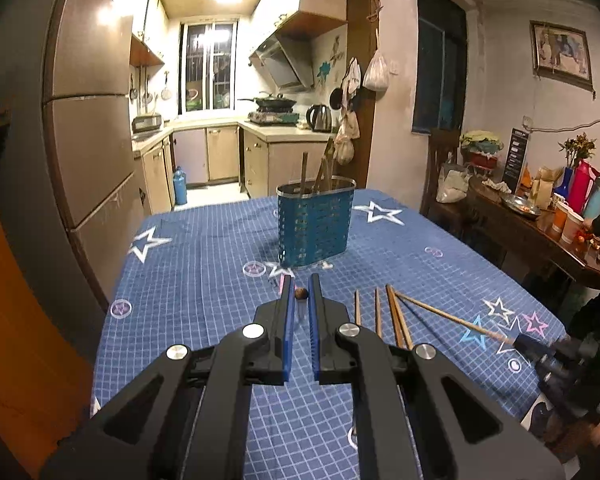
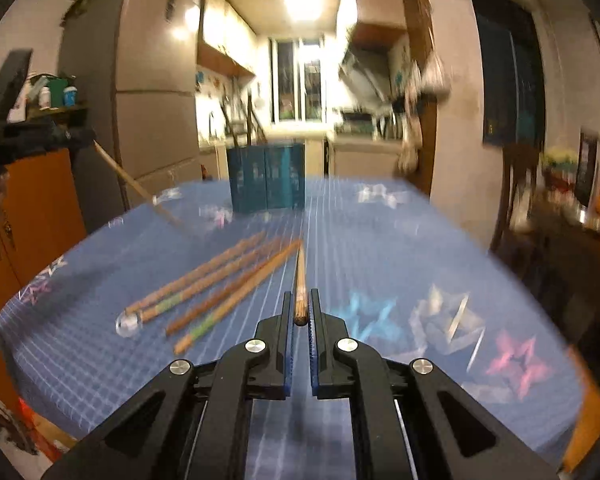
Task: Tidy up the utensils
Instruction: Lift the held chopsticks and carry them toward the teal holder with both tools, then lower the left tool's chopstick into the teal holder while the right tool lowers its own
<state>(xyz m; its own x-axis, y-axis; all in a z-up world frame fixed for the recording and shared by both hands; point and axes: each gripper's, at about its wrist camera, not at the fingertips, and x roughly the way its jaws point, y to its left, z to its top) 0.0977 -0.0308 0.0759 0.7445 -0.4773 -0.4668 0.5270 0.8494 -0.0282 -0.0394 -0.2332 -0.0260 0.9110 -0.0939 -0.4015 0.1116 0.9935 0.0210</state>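
My left gripper pinched a thin round wooden chopstick; my right gripper pinched another stick. The holey blue holder stood far.

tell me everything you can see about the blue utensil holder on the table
The blue utensil holder is an oval, upright bin with perforated walls, plastic by the look of it, and a shiny metal-looking rim. It stands on the far half of the table, on the blue star-print cloth. Several brown chopsticks already stand in it, leaning above the rim. Neither tool touches it. The right wrist view shows it only as a blur.
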